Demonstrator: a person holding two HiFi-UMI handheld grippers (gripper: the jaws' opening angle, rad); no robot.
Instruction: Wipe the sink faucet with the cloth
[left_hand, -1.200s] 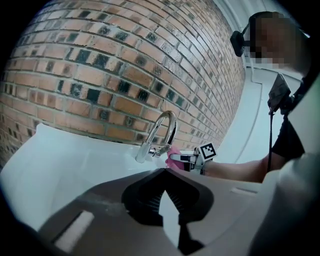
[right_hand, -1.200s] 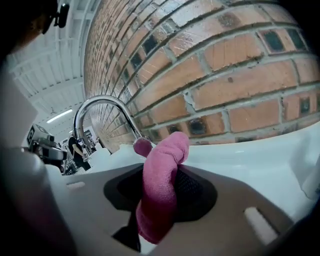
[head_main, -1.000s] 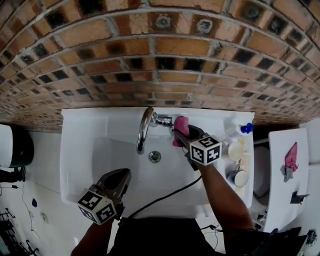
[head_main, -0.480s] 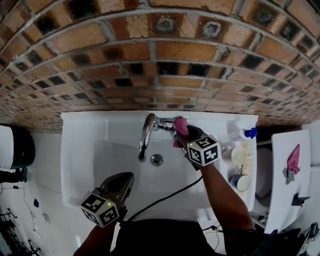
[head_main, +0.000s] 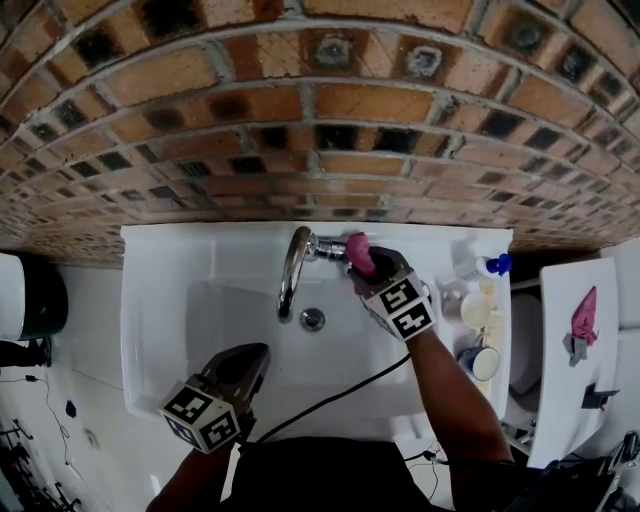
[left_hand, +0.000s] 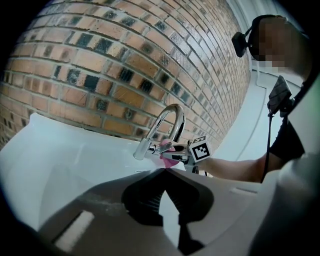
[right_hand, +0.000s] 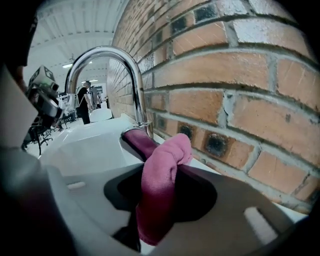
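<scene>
I log the curved chrome metal faucet (right_hand: 107, 55) as mirror-glossy and smooth — the fuzzy pink cloth (right_hand: 159, 185) matt, the white sink basin (head_main: 170, 270) glossy, the red-brown brick wall (head_main: 300, 120) rough.

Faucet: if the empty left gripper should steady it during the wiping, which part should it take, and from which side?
Probably the thin arched spout of the faucet, coming from the left. The tube is round and narrow, so fingers can close across it, and the right gripper holds the cloth at the base's right side. The left gripper, now shut, must open first.
</scene>
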